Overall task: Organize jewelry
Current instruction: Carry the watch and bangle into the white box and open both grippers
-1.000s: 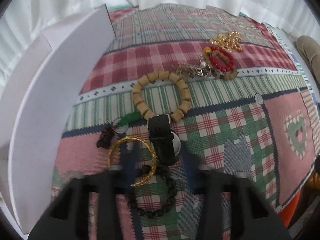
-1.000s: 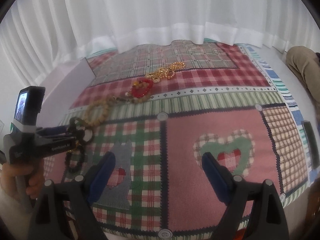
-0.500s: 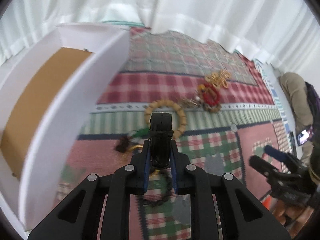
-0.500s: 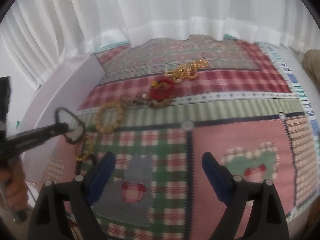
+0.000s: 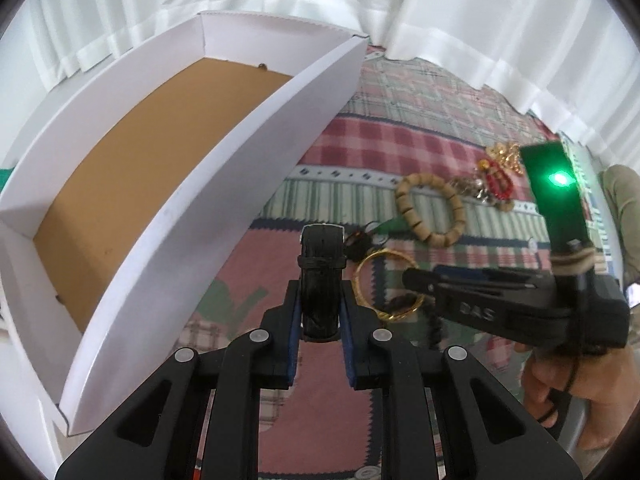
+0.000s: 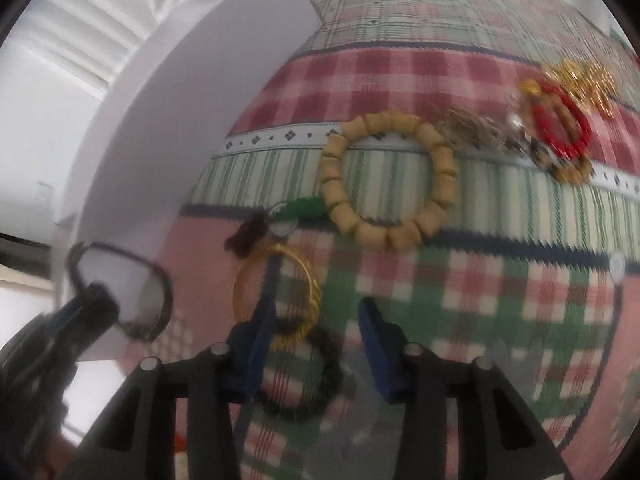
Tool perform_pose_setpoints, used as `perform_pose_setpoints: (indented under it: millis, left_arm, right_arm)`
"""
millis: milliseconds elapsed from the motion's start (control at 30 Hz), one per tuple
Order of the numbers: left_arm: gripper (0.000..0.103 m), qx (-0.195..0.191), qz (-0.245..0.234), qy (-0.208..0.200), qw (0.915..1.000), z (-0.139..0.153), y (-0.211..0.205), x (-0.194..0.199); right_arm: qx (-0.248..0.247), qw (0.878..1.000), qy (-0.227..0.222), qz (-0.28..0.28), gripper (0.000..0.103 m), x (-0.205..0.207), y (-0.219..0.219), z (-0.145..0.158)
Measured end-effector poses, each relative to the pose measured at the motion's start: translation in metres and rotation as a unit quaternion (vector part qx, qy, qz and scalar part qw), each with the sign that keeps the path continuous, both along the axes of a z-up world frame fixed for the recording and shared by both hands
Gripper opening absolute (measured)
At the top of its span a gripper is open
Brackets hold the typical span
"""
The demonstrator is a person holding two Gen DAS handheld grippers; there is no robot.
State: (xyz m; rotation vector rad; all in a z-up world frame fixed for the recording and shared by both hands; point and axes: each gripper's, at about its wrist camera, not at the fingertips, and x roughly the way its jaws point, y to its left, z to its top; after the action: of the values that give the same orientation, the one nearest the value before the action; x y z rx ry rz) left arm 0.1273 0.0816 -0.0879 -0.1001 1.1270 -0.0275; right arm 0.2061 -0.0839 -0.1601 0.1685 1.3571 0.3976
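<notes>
The left gripper (image 5: 320,312) pinches a black leather-strapped wristwatch (image 5: 322,276) by its limp band, lifted beside the white cardboard box's (image 5: 224,216) near wall. The right gripper (image 6: 316,344) hangs spread above the stiff gold bangle (image 6: 276,296) near the patchwork cloth's (image 6: 480,300) box-side edge; light, slippery, probably best pinched across its rim.

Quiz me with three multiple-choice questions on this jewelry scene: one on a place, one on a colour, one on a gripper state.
1. Where is the watch?
A. in the box
B. in the left gripper
C. on the cloth

2. What colour is the box floor?
A. brown
B. red
C. black

3. How is the right gripper?
A. shut on the bangle
B. shut on beads
C. open

Answers: 1 B, the left gripper clamps its strap above the cloth. 2 A, brown shows between white walls. 3 C, its fingers stand apart over the bangle.
</notes>
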Motion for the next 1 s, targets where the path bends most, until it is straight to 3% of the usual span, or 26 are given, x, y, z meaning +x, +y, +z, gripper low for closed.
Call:
perform_pose_setpoints:
  millis: [67,133,167,333,633,833,1000]
  left_arm:
    - [0.017,0.0,0.0,0.002,1.0,-0.002,0.002,-0.003]
    - [0.017,-0.005,-0.001,0.003,1.0,-0.002,0.005,-0.005]
    - [0.017,-0.007,0.0,0.003,1.0,-0.001,0.007,-0.007]
    - [0.017,-0.029,0.001,-0.02,0.9994,0.034,0.023,-0.019]
    - [0.017,-0.064,0.027,-0.07,0.9952,0.114,0.09,-0.032]
    - [0.017,-0.037,0.095,-0.069,0.9924,0.113,0.152,-0.021]
    - [0.017,-0.011,0.142,-0.052,0.9884,0.082,0.189,-0.008]
  right_arm:
    - [-0.024,1.0,0.0,0.014,0.028,0.004,0.013,-0.006]
    - [-0.054,0.998,-0.012,0.029,0.01,0.005,0.024,-0.007]
    - [-0.066,0.997,-0.02,0.037,0.007,0.004,0.027,-0.006]
    - [-0.058,0.996,-0.056,0.046,0.007,-0.002,0.024,0.026]
    - [-0.024,0.985,-0.146,0.09,0.007,-0.003,0.044,0.142]
    - [0.027,0.976,-0.173,0.132,0.007,0.005,0.102,0.178]
    - [0.054,0.968,-0.172,0.172,0.007,0.012,0.175,0.167]
